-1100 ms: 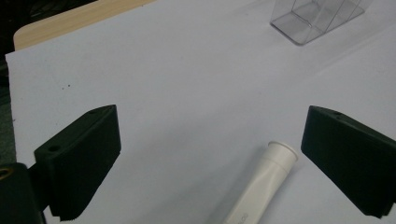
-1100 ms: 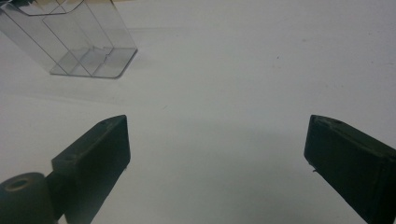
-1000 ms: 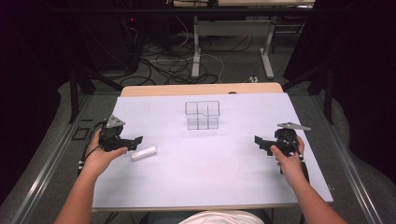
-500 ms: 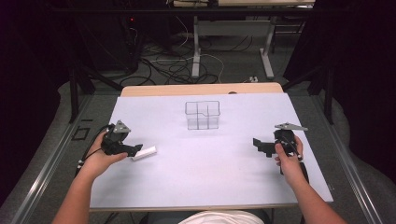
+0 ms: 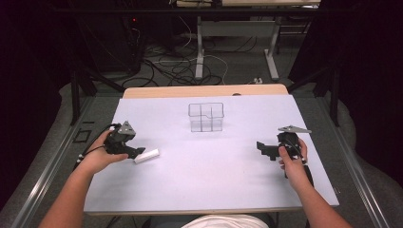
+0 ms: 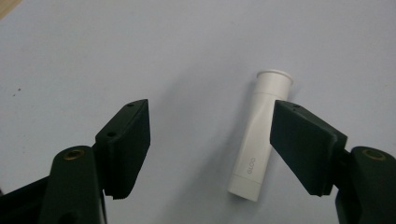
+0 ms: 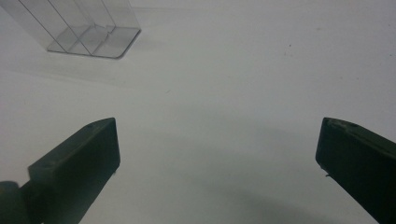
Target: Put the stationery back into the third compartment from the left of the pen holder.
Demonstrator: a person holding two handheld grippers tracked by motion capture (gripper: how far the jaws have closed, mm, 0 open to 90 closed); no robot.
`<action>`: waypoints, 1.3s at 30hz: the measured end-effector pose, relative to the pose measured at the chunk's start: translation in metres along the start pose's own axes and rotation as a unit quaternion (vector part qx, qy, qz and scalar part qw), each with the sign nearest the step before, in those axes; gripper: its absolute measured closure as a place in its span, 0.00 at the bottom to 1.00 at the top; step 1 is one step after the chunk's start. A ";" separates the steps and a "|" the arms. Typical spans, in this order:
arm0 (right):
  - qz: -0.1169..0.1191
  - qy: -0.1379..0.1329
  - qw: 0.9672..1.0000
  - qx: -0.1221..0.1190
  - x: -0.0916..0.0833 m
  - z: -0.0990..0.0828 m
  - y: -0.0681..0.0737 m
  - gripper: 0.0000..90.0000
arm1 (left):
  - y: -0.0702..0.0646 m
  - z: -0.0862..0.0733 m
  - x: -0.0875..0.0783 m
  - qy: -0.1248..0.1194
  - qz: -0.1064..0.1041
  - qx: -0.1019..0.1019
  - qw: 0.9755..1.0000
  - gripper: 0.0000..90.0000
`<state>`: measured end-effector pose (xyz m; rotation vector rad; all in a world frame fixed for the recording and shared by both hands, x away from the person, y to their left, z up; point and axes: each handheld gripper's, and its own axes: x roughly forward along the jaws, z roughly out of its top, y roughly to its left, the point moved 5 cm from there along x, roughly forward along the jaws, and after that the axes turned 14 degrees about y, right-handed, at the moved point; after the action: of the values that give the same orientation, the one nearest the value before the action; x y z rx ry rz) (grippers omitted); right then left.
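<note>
Left tongs (image 5: 138, 153) nearer white tube (image 5: 146, 156), pale tabletop (image 5: 214, 166), dark cabled floor (image 5: 190, 66)

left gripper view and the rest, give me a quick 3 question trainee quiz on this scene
1. True or false: the left gripper has already closed on the white tube.
2. The clear divided box sits: A) at the table's near edge B) toward the far middle of the table C) in the right gripper.
3. Fill in: the white tube lies ____ on the table.

Key: 1. False; its jaws stand apart with the tube lying between them, close to one. 2. B. 3. Flat, on its side.
</note>
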<state>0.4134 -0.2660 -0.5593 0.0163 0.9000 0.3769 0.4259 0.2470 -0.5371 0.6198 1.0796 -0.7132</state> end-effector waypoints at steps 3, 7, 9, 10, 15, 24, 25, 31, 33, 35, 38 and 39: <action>0.000 0.002 1.000 0.004 0.000 -0.001 0.000 0.00 | 0.004 0.000 -0.002 -0.005 -0.012 0.009 1.000 0.34; -0.004 0.002 1.000 0.003 0.001 -0.002 -0.002 0.00 | 0.006 -0.001 -0.004 -0.016 -0.033 0.015 0.999 0.36; -0.003 0.003 1.000 0.003 0.000 -0.002 -0.002 0.00 | 0.007 -0.002 -0.004 -0.015 -0.037 0.025 0.999 0.38; -0.004 0.003 1.000 0.003 0.000 -0.003 -0.002 0.00 | 0.007 -0.003 -0.004 -0.016 -0.040 0.025 0.999 0.39; -0.005 0.005 1.000 0.002 0.000 -0.004 -0.002 0.00 | 0.006 -0.003 -0.002 -0.011 -0.042 0.041 0.998 0.41; -0.005 0.005 1.000 0.001 -0.001 -0.004 -0.003 0.00 | -0.002 -0.006 0.005 0.030 -0.055 0.062 0.996 0.53; -0.006 0.005 1.000 0.002 -0.001 -0.004 -0.003 0.00 | -0.004 -0.006 0.006 0.034 -0.058 0.058 0.996 0.54; -0.004 0.007 1.000 0.001 0.000 -0.004 -0.002 0.00 | -0.008 -0.009 0.010 0.047 -0.068 0.063 0.995 0.58; -0.004 0.007 1.000 0.000 0.000 -0.005 -0.002 0.00 | -0.010 -0.011 0.012 0.052 -0.071 0.064 0.994 0.59; -0.004 0.008 1.000 0.000 0.000 -0.005 -0.002 0.00 | -0.012 -0.012 0.014 0.057 -0.075 0.064 0.994 0.60; -0.002 0.009 1.000 0.002 0.000 -0.005 -0.002 0.00 | -0.013 -0.013 0.018 0.066 -0.073 0.068 0.993 0.62; -0.003 0.010 1.000 0.001 0.000 -0.005 -0.002 0.00 | -0.013 -0.014 0.020 0.070 -0.070 0.070 0.993 0.63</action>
<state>0.4103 -0.2681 -0.5630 0.0116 0.9198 0.3716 0.4140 0.2450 -0.5616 0.7285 1.2188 -0.8837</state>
